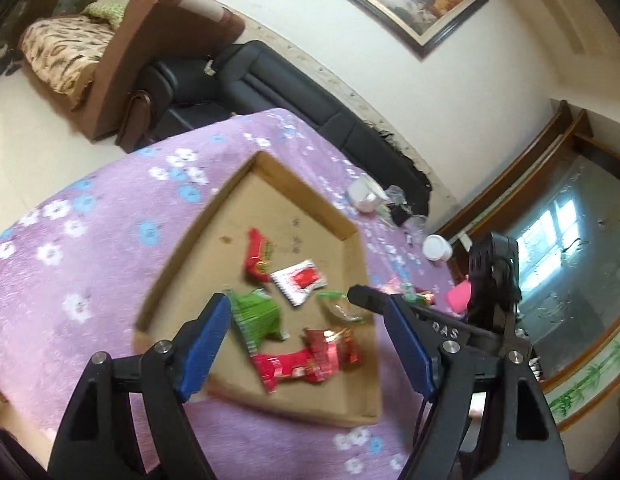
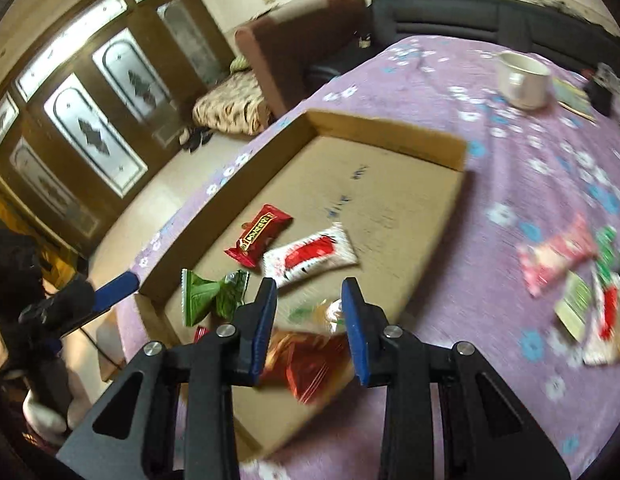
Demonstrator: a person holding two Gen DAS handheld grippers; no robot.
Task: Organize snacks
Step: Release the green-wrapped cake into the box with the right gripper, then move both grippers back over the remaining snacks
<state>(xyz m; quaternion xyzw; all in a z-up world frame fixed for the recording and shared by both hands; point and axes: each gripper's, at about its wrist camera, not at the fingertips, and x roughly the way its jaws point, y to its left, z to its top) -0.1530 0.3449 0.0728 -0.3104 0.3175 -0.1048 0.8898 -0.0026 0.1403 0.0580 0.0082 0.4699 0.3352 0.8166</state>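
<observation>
A shallow cardboard tray [image 1: 270, 168] [image 2: 389, 128] lies on a purple flowered cloth. Inside are a red packet [image 1: 257, 258] [image 2: 260, 236], a white-and-red packet [image 1: 300, 280] [image 2: 310, 256], a green packet [image 1: 258, 318] [image 2: 212, 296], shiny red packets [image 1: 310, 358] [image 2: 310, 360] and a clear wrapped snack [image 1: 341, 306] [image 2: 313, 310]. My left gripper [image 1: 306, 332] is open and empty above the tray's near side. My right gripper [image 2: 310, 308] is open above the red packets; it also shows in the left wrist view [image 1: 369, 298]. Several more snacks [image 2: 581, 280] lie loose on the cloth right of the tray.
A white cup [image 2: 523, 80] [image 1: 437, 247] and small clutter [image 1: 385, 200] stand at the table's far side. A pink object [image 1: 459, 295] lies near the right gripper. A black sofa [image 1: 270, 84] and a brown armchair [image 1: 122, 52] stand beyond the table.
</observation>
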